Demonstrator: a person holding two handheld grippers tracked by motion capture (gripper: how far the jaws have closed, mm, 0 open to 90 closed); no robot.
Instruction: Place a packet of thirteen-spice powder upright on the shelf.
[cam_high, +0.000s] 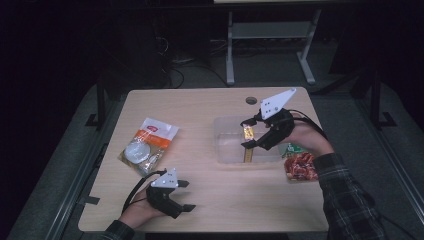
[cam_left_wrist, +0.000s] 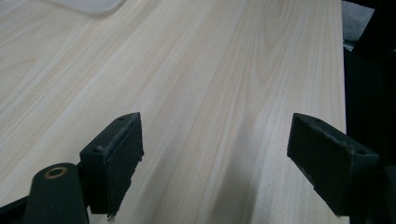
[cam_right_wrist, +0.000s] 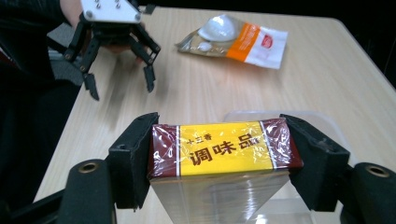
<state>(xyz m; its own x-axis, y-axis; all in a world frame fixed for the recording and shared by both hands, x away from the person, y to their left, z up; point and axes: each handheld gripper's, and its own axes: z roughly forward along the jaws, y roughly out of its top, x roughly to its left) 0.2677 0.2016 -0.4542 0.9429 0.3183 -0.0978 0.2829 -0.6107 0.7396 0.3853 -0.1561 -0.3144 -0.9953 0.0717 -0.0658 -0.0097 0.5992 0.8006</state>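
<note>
Seasoning box clamped above the clear tub

Box (cam_right_wrist: 225, 148) of seasoning, yellow and maroon, is clamped end to end in my right tongs (cam_high: 248, 134) over the clear tub (cam_high: 227, 150) on the table (cam_high: 210, 200). My left tongs (cam_left_wrist: 212, 158) stand apart above bare wood, near the snack bag (cam_high: 149, 145).

Overhead camera above table (cam_high: 210, 210); two gripper-mounted cameras close over its top.

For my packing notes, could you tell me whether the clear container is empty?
Cannot tell: the right gripper holds the yellow box over the clear container, hiding part of its floor.
</note>
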